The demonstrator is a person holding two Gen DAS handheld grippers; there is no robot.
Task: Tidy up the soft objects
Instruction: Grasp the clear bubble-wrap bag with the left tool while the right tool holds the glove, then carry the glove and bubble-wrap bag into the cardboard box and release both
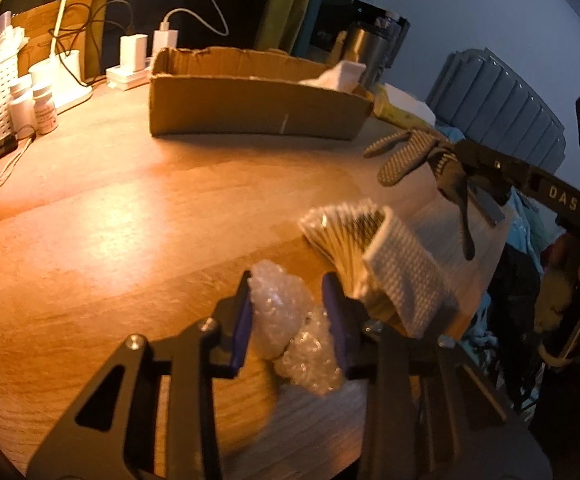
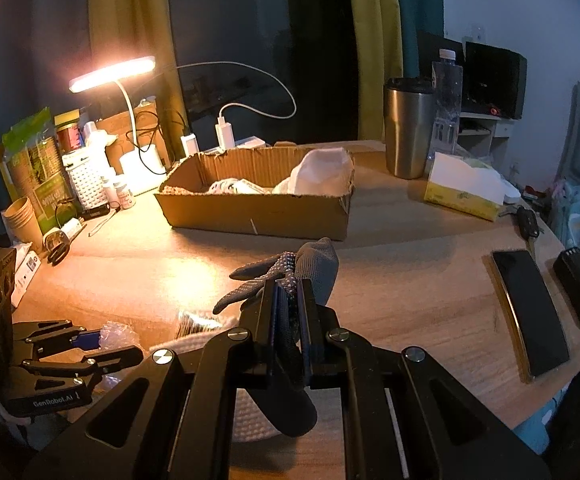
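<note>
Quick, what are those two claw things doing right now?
Left gripper: jaws closed around a wad of bubble wrap.
Right gripper: jaws shut on a grey dotted glove, lifted above the table.

Light: a white desk lamp (image 2: 112, 74) is glowing warm over the wooden table (image 2: 409, 280).
Window: dark glass is showing between yellow-green curtains (image 2: 373, 48).
Wall: a pale wall (image 2: 529, 12) is standing at right.
</note>
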